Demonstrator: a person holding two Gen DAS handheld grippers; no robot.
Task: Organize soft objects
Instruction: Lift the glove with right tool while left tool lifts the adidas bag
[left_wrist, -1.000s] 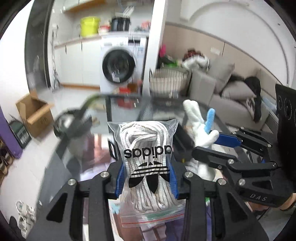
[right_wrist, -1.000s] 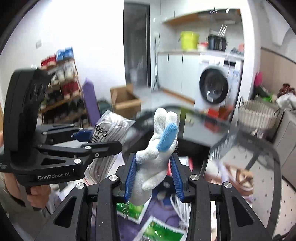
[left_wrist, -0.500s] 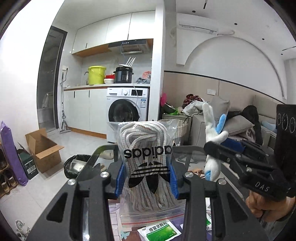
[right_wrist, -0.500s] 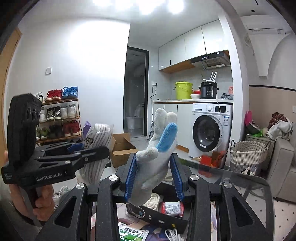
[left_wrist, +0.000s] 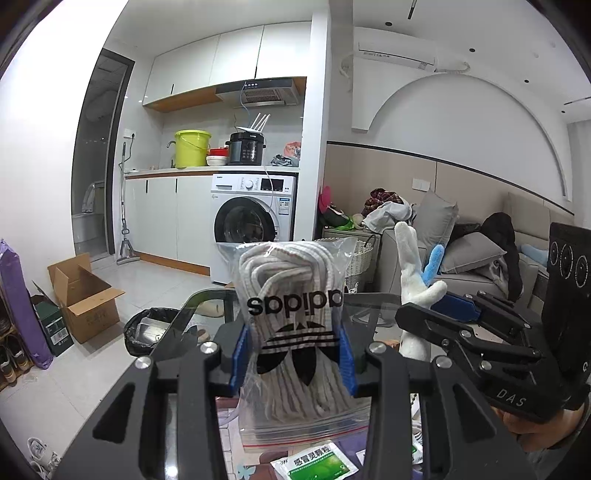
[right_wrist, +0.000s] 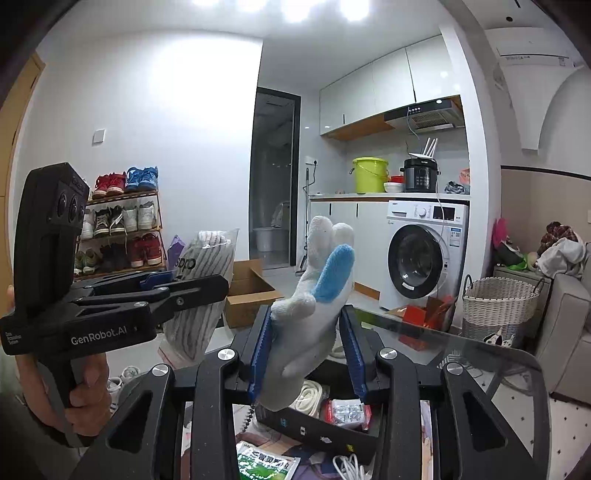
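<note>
Above table clutter, left jaws clamp bagged socks (left_wrist: 291, 325), right jaws a glove (right_wrist: 310, 314).

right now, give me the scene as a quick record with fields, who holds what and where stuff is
left gripper: shut on bag of socks, held up above the table
right gripper: shut on white glove, its fingers pointing up
glove detail: one blue fingertip
below: glass table with green sachets
background: washing machine, wicker basket, shoe rack

Left gripper (left_wrist: 293, 360) and right gripper (right_wrist: 308, 354) raised, both clamped.
</note>
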